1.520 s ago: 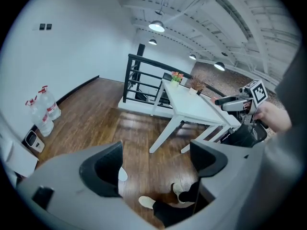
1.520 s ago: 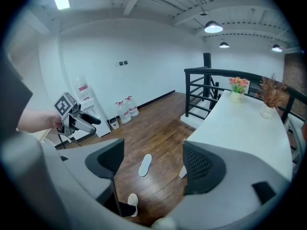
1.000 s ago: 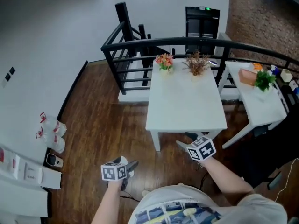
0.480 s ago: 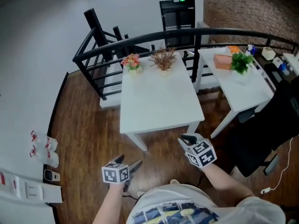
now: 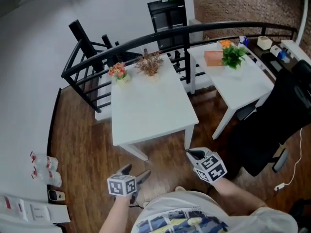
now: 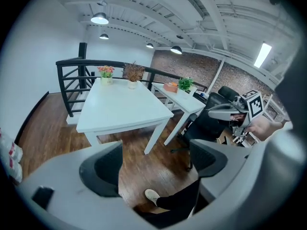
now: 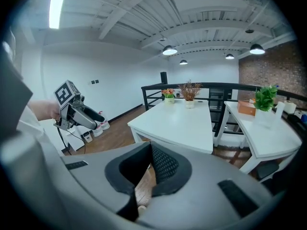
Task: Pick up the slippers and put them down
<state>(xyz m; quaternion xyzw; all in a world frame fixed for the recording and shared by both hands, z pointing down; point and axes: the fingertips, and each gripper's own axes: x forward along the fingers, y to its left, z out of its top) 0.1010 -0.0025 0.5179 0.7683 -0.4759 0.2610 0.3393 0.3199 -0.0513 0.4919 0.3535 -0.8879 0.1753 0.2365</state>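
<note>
I see no slippers in any view. My left gripper (image 5: 137, 173) hangs over the wooden floor at the bottom left of the head view. In the left gripper view its pads stand apart with only floor and the person's light shoe (image 6: 152, 195) behind the gap (image 6: 154, 164). My right gripper (image 5: 194, 154) is held low near the front corner of the white table (image 5: 146, 110). In the right gripper view its pads (image 7: 151, 169) meet with nothing between them. Each gripper shows in the other's view, the left one (image 7: 79, 114) and the right one (image 6: 230, 111).
A second white table (image 5: 243, 76) with a green plant (image 5: 233, 55) stands to the right. A black office chair (image 5: 277, 125) is beside it. A black railing (image 5: 146, 40) runs behind both tables. Flowers (image 5: 118, 72) sit on the near table. Bottles (image 5: 46, 171) lie by the left wall.
The head view has swung right: the tables have slid left in the picture and the black chair has come into view. Both grippers moved along with it, staying low over the floor.
</note>
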